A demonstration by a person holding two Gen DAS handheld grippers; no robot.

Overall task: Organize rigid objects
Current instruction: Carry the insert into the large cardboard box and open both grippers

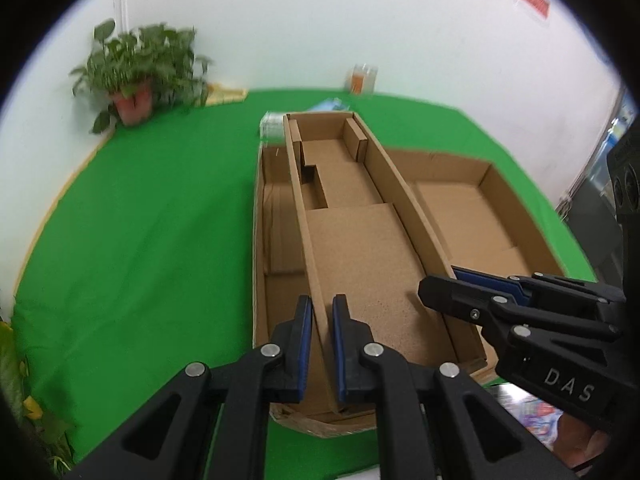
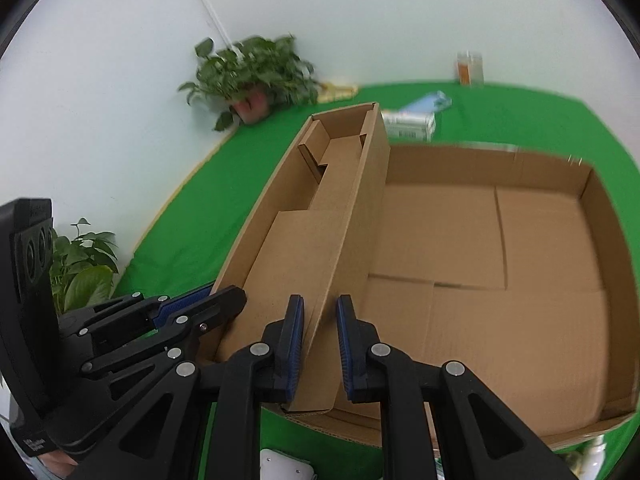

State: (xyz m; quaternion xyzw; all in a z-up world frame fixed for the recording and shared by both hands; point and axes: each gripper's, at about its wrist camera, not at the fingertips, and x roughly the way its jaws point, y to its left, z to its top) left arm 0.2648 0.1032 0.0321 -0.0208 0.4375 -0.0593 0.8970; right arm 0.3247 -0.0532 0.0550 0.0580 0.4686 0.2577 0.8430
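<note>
Two grippers, one narrow box (image 1: 352, 240) | left wrist view: left gripper (image 1: 322, 320) clamped on the narrow box's left wall, pointing steeply down; right gripper (image 1: 448, 284) closed on its right wall; narrow box stands inside the large open carton (image 1: 472, 184) | right wrist view: right gripper (image 2: 320, 324) clamped on the narrow box's (image 2: 320, 216) right wall, left gripper (image 2: 208, 300) on its left wall; large carton (image 2: 500, 240) lies on the green cloth (image 2: 520, 120).

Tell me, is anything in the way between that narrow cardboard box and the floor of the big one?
Nothing visible. The narrow box, pinched by the left gripper and right gripper, hangs over the large box, whose visible floor holds no objects.
</note>
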